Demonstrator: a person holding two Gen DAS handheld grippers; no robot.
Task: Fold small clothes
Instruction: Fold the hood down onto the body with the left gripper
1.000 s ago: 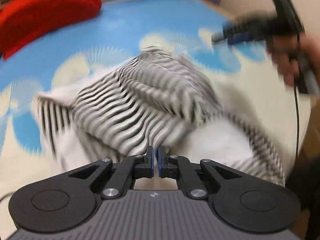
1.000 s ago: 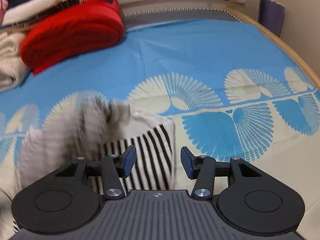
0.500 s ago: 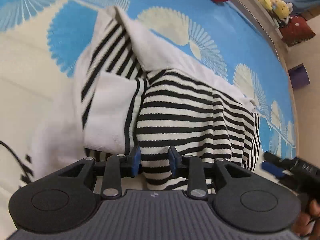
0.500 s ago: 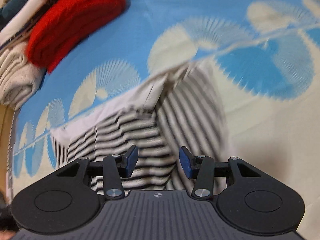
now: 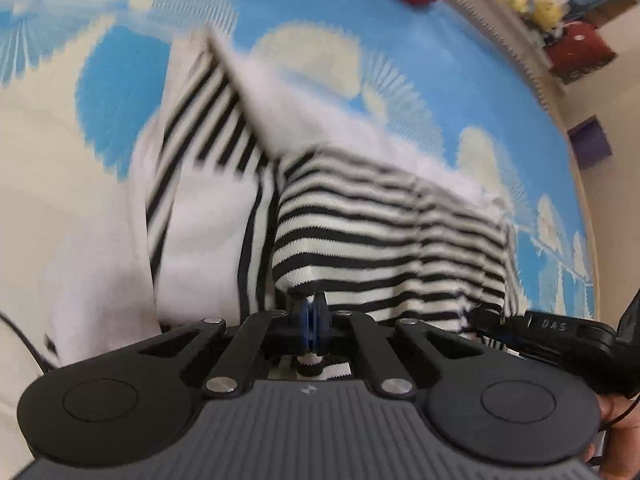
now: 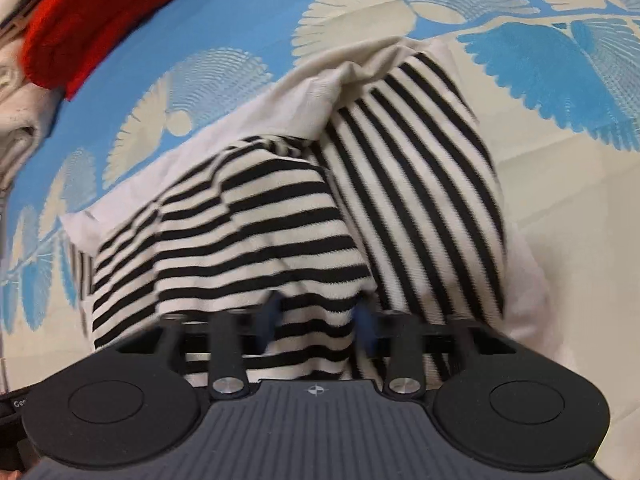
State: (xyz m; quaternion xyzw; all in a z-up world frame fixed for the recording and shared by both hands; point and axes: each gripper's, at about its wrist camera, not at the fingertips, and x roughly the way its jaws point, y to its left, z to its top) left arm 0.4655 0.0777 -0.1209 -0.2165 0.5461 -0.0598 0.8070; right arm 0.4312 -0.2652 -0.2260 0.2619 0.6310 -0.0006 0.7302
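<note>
Striped garment point(image 6: 256, 216), black-and-white, lies crumpled on blue-and-cream patterned bedspread point(image 6: 248, 12), below red folded blanket point(image 6: 68, 28). Left tool point(image 5: 314, 322) pinched tight on garment's near hem. Right tool point(image 6: 318, 320) just closing, motion-blurred, hem fold between fingers; grip unclear.

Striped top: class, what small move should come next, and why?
Probably finish closing the right tool on the fabric. The left tool already pinches the striped top, jaws just closed; the right's jaws, just closing, look apart with fabric between.
</note>
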